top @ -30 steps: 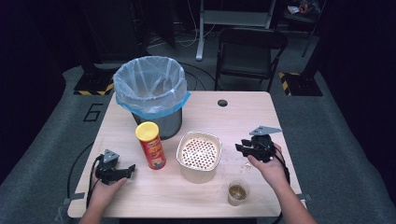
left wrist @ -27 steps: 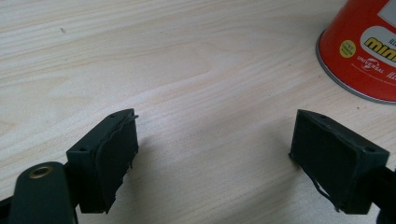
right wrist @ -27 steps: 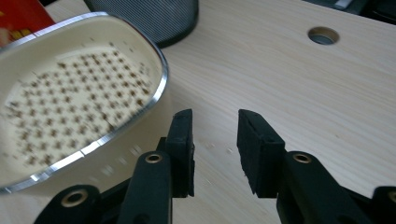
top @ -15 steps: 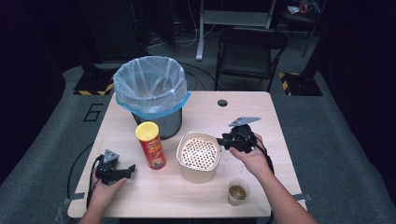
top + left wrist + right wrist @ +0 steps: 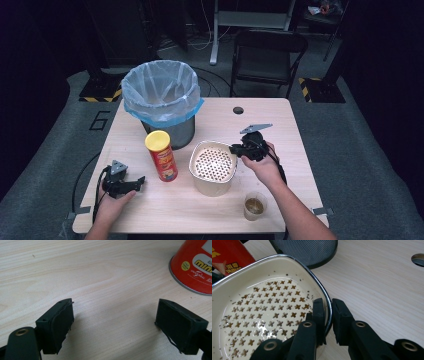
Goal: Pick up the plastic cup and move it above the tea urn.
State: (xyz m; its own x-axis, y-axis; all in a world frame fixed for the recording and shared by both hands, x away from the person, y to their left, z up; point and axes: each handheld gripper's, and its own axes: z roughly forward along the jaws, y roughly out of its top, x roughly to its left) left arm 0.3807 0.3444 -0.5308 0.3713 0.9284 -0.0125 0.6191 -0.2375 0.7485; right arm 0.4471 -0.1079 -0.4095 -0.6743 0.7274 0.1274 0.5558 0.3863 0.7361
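Jaws of the right hand-held gripper have just closed on the rim of the strainer bowl; the left hand-held gripper rests wide open on the tabletop, holding nothing.

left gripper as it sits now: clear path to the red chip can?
Probably yes. The left gripper rests on the table with its jaws wide open and nothing between them. The red chip can stands upright just beyond the jaws, with only bare wood between.
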